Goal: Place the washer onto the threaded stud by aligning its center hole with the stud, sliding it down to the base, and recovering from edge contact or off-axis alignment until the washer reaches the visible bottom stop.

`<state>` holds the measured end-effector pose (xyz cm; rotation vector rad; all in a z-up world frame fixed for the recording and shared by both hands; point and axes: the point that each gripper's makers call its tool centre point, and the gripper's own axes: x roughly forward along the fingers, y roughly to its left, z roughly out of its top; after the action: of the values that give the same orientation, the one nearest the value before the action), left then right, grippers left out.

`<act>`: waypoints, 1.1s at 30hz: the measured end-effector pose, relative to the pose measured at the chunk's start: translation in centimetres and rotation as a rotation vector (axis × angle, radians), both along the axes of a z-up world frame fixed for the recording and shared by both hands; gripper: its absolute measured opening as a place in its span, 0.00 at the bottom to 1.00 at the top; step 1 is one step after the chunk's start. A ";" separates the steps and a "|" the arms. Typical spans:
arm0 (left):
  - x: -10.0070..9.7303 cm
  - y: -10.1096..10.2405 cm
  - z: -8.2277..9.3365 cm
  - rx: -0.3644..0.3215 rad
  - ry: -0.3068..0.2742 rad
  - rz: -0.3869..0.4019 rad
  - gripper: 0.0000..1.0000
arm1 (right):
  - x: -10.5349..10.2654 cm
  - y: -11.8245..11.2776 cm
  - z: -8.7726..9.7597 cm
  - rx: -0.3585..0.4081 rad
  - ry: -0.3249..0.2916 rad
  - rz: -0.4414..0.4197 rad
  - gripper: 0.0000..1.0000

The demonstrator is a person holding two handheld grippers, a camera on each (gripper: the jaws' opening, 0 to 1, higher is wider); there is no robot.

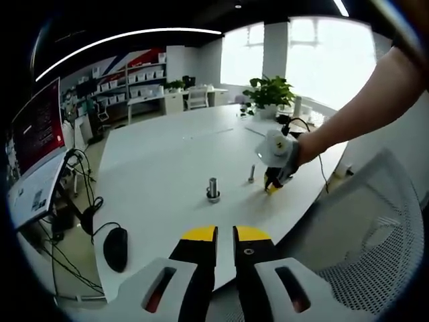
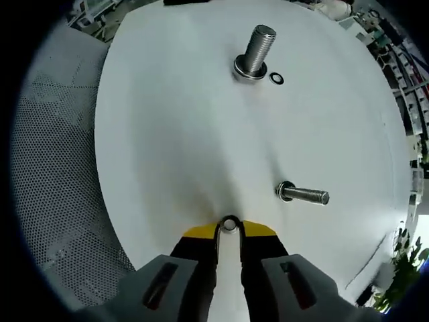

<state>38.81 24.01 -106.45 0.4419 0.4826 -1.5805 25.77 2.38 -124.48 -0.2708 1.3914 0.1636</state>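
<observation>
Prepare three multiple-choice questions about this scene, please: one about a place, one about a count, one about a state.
1. Where is the small loose washer?
A. on the table beside the large stud
B. on the chair
C. on top of the large stud

2. How many threaded studs stand on the table?
A. one
B. two
C. four

3. What is the right gripper doing?
A. wide open
B. shut on a washer
C. gripping a stud

Answers: 1 A, the ring lies next to the stud's base; 2 B, one large and one smaller stud; 3 B, a ring sits between its yellow tips.
</observation>
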 end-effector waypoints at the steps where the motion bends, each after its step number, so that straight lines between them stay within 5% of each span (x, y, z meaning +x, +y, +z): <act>1: 0.0 0.0 0.0 0.001 0.000 0.000 0.07 | 0.0 -0.1 0.0 0.012 -0.012 -0.025 0.14; 12: 0.2 0.0 -0.7 0.006 0.009 -0.003 0.07 | -0.4 -1.5 2.1 0.000 -0.074 -0.099 0.14; 22: 0.4 0.1 -0.7 0.007 0.009 0.001 0.07 | 1.5 -2.8 5.9 -0.016 -0.141 -0.095 0.14; 33: 0.3 0.2 -0.9 0.022 0.014 0.004 0.08 | 3.5 -3.5 7.1 -0.037 -0.188 -0.081 0.14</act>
<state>39.13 24.25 -107.39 0.4470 0.5118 -1.5766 29.30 -1.09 -117.36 -0.2535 1.2172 0.0441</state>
